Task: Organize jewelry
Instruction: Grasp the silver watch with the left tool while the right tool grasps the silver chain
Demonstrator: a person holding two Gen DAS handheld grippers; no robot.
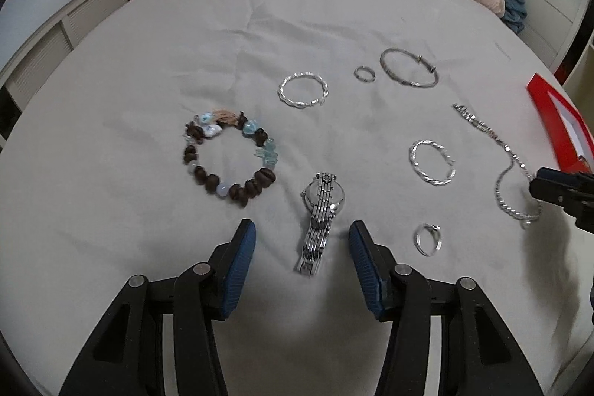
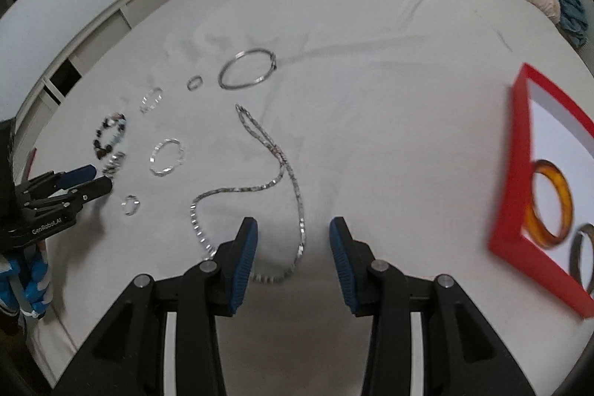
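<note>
Jewelry tray [image 2: 509, 173], red-rimmed, holds amber bangle [image 2: 557, 210] and grey bangle [image 2: 576, 257].

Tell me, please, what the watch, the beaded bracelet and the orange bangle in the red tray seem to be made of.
The watch: likely polished steel; its linked band glints silver.
The beaded bracelet: dark brown beads, perhaps wood or seed, mixed with pale blue translucent ones, maybe glass or stone.
The orange bangle, lying in the red tray: glossy and translucent amber; resin, plastic or amber, I cannot tell which.
</note>
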